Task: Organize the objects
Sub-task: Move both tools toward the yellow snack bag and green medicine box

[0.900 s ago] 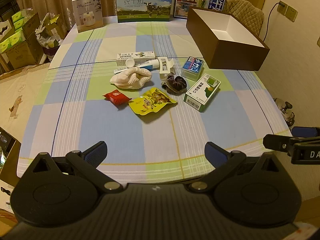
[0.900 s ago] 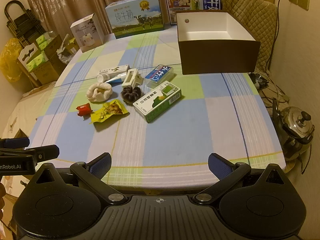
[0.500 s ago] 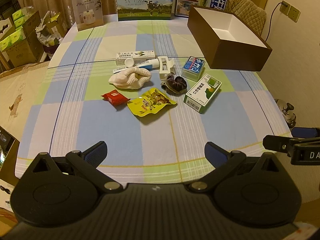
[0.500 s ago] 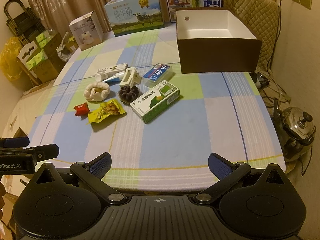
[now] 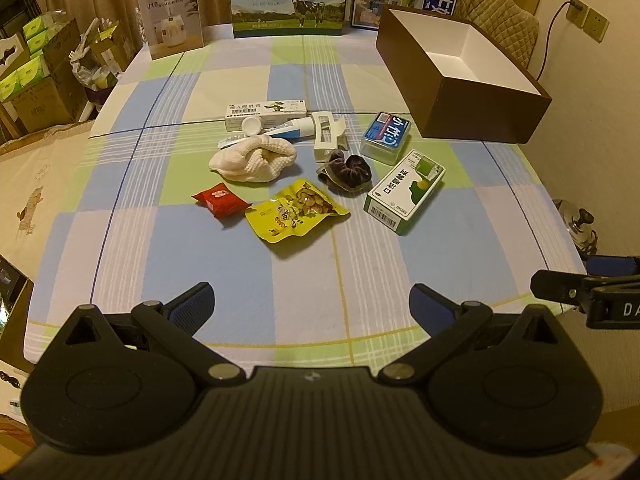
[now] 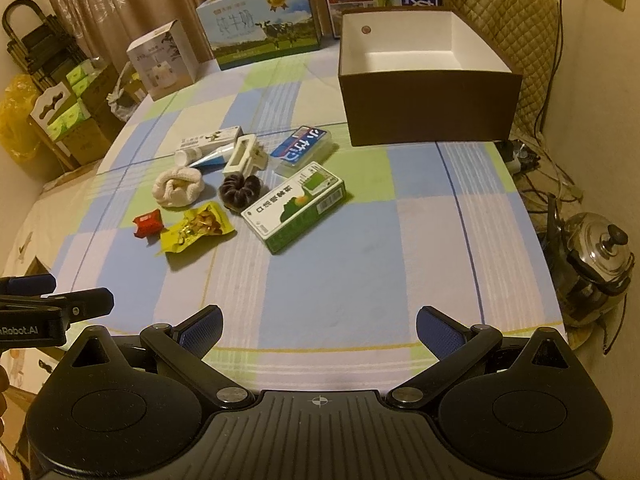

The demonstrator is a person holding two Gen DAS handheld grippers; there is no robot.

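Fingers of the left gripper are spread wide with nothing between them, and those of the right gripper likewise; both hover over the near edge of the surface, well short of the clutter. Near its middle lie a green-and-white carton, stiff and light, best taken across its narrow sides; a knitted white cloth, soft, likely to squash under any pinch; a dark scrunchie, springy, graspable across its ring; a yellow snack pouch and small red packet, probably slippery and crinkly, best pinched at a sealed edge. Beyond them stands an empty brown box, the probable destination.
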